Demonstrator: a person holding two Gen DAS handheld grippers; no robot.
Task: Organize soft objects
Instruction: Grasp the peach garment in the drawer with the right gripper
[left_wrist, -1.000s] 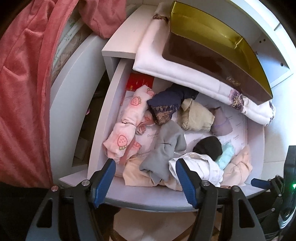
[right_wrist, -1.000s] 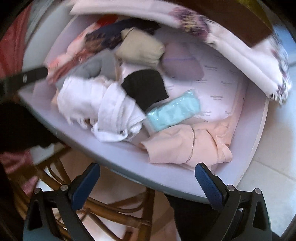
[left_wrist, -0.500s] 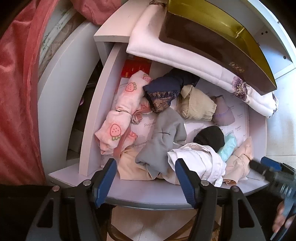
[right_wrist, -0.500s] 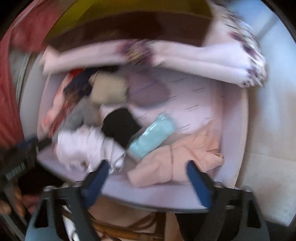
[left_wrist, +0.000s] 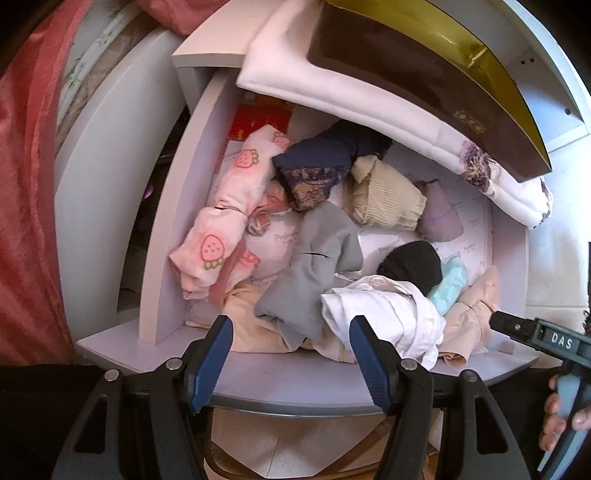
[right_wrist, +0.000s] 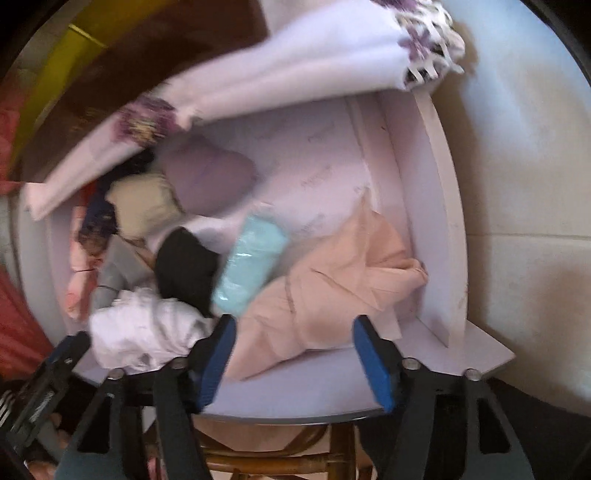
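An open lilac drawer (left_wrist: 295, 380) holds several soft items: a strawberry-print pink cloth (left_wrist: 229, 206), a navy cloth (left_wrist: 317, 166), a beige knit (left_wrist: 384, 199), a grey cloth (left_wrist: 314, 273), a black sock (left_wrist: 413, 266), a mint packet (left_wrist: 450, 288), a white cloth (left_wrist: 384, 314) and a peach garment (right_wrist: 332, 288). My left gripper (left_wrist: 291, 358) hangs open over the drawer's front rim, above the grey and white cloths, holding nothing. Over the right end, my right gripper (right_wrist: 295, 350) points down with its jaws opening. The peach garment lies below them, untouched by the pads.
A folded white towel with purple flowers (left_wrist: 369, 99) and a brown-and-gold box (left_wrist: 424, 74) on top of it overhang the drawer's back. Red-pink fabric (left_wrist: 26, 184) hangs at the left. A rattan frame (right_wrist: 280, 454) shows under the drawer. Pale floor (right_wrist: 517, 184) lies to the right.
My right gripper slid right along the drawer and rolled, ending over the peach garment; its tip now shows at the right of the left wrist view. My left gripper sank slightly.
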